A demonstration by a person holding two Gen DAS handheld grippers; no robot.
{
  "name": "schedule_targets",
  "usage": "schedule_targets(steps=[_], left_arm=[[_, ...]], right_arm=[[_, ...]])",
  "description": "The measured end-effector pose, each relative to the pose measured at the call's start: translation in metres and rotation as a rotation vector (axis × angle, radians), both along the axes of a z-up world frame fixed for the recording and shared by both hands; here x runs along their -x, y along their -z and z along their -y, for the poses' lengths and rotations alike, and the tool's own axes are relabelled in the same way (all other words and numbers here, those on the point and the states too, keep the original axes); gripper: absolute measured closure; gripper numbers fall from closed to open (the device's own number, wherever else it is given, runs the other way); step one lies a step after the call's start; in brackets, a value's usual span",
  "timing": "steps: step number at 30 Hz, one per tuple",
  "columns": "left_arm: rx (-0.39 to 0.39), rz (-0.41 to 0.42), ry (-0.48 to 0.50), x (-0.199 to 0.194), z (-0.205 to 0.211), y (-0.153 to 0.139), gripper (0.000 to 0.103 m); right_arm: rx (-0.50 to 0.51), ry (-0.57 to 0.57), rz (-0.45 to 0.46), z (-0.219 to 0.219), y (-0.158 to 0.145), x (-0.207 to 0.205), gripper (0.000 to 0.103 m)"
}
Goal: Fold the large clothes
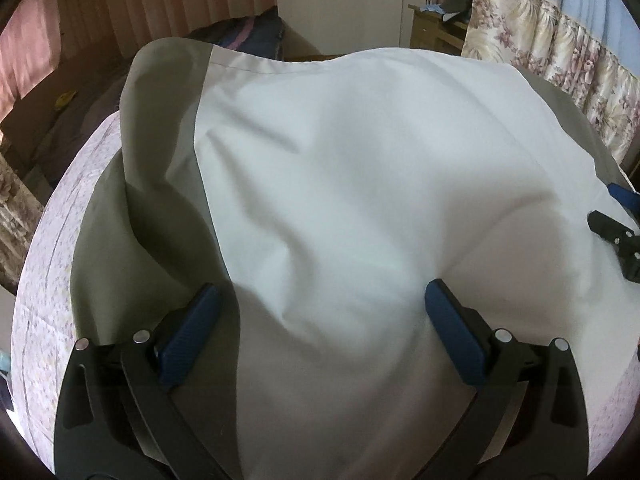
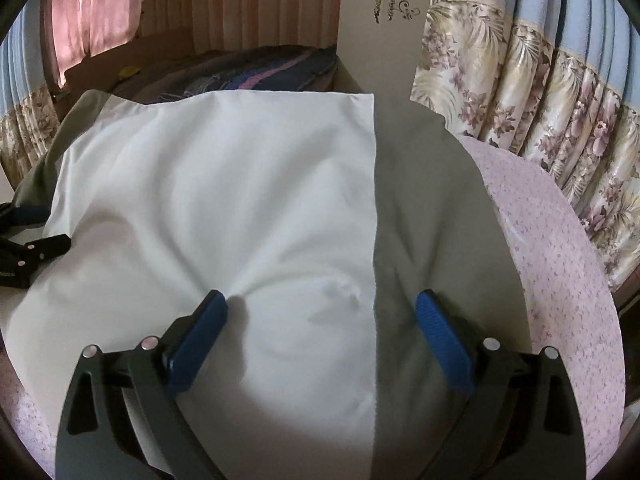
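Observation:
A large white garment (image 1: 340, 168) with grey side panels (image 1: 168, 92) lies spread over a pink floral-covered surface (image 1: 48, 264). My left gripper (image 1: 322, 296) hovers open just above its near part, blue pads wide apart, nothing between them. In the right wrist view the same garment (image 2: 224, 184) shows its white panel meeting a grey panel (image 2: 424, 208) along a straight seam. My right gripper (image 2: 322, 306) is open over that seam, its fingertips pressing into or just touching the cloth. Each gripper shows at the edge of the other's view: the right gripper (image 1: 616, 236) and the left gripper (image 2: 28, 248).
The pink floral cover (image 2: 560, 264) drops off on the right. Flowered curtains (image 2: 520, 92) hang close to the right. A bed with a dark striped blanket (image 2: 256, 68) lies behind the garment, and a wooden cabinet (image 1: 436, 32) stands at the back.

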State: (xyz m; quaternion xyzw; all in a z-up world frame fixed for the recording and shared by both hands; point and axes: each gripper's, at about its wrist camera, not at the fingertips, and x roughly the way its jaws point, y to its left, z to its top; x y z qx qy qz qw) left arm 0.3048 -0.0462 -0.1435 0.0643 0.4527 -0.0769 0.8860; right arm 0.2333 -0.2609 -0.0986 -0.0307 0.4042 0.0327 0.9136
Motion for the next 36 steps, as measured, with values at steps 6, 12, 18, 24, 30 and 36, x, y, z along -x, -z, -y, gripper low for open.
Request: schedule_targets(steps=[6, 12, 18, 24, 30, 36], left_arm=[[-0.012, 0.025, -0.021, 0.02, -0.003, -0.022, 0.003], [-0.017, 0.122, 0.014, 0.079, 0.012, -0.049, 0.003], [-0.04, 0.097, 0.009, 0.092, 0.016, -0.023, 0.003], [-0.018, 0.054, 0.022, 0.086, 0.015, -0.01, 0.003], [-0.034, 0.044, 0.029, 0.084, 0.017, -0.002, 0.003], [-0.045, 0.057, 0.012, 0.086, 0.021, -0.008, 0.003]], right_arm=[[-0.103, 0.036, 0.102, 0.007, -0.038, 0.043, 0.006], [-0.109, 0.057, 0.163, -0.005, -0.052, 0.101, 0.002], [-0.07, 0.062, 0.049, -0.009, -0.017, 0.101, 0.002], [-0.052, 0.069, -0.014, -0.01, 0.001, 0.088, 0.002], [-0.047, 0.072, -0.01, -0.013, 0.002, 0.092, 0.002], [-0.063, 0.067, -0.009, -0.012, 0.001, 0.094, 0.002]])
